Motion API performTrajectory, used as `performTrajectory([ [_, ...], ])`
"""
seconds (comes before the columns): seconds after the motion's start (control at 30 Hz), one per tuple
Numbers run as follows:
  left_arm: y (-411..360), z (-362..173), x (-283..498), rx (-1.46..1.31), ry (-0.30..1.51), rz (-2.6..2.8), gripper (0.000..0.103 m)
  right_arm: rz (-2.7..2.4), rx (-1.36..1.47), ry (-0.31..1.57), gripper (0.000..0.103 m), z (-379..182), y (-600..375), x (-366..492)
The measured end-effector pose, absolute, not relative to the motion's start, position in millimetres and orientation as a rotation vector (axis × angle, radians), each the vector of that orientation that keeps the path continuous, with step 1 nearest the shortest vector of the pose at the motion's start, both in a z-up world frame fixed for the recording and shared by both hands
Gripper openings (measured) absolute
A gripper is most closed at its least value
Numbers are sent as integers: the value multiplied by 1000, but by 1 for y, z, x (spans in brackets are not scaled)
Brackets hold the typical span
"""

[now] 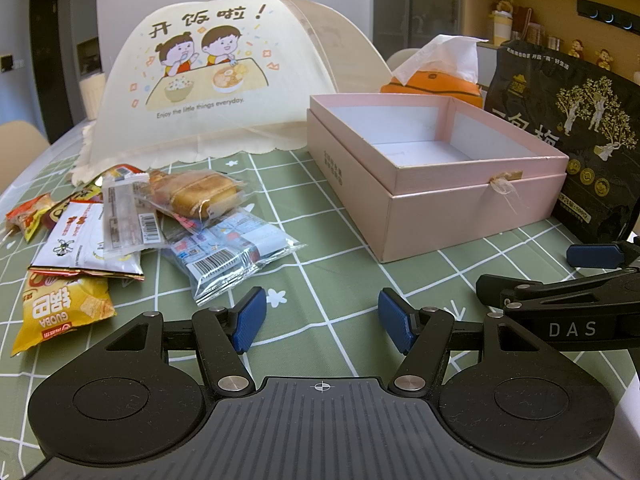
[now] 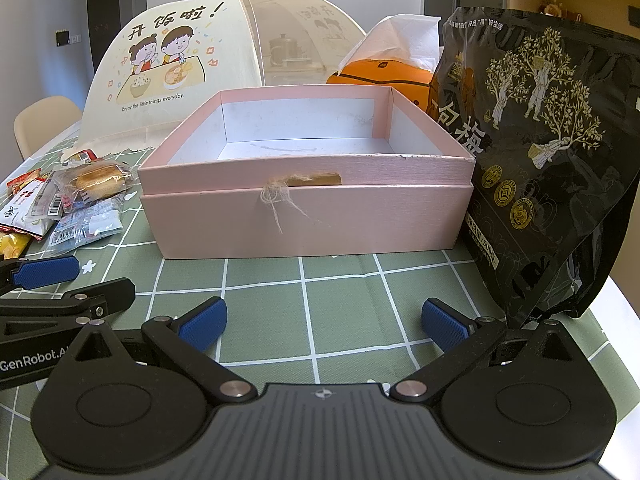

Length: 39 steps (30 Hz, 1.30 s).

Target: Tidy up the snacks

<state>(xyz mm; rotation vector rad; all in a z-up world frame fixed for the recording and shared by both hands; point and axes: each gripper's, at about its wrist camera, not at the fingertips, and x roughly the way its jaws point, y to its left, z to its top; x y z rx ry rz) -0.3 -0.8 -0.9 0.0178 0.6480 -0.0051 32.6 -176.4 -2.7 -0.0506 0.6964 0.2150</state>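
Note:
An open pink box (image 1: 476, 196) (image 2: 304, 216) with a white inside stands on the green checked tablecloth, nothing in it. Left of it lies a heap of snack packets: a clear pack of pastry (image 1: 196, 194) (image 2: 96, 180), a clear blue-printed pack (image 1: 232, 252) (image 2: 88, 228), a white packet (image 1: 80, 240) and a yellow packet (image 1: 60, 312). My left gripper (image 1: 322, 320) hovers open above the cloth, just in front of the blue-printed pack. My right gripper (image 2: 322, 322) is open in front of the box, nothing between its pads.
A cream mesh food cover (image 1: 208, 80) (image 2: 168, 68) stands behind the snacks. An orange tissue holder (image 1: 436, 80) (image 2: 384, 72) sits behind the box. A tall black pouch (image 1: 572, 132) (image 2: 540, 152) stands to the box's right, close to my right gripper.

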Motion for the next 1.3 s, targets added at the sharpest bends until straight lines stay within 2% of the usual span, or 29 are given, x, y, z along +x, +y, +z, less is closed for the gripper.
performTrajectory([
  [1.13, -3, 4, 7, 22, 648, -8, 70, 212, -49, 696, 103, -5, -174, 32],
  [1.3, 18, 18, -7, -55, 728, -101, 66, 218, -51, 854, 103, 7, -175, 31],
])
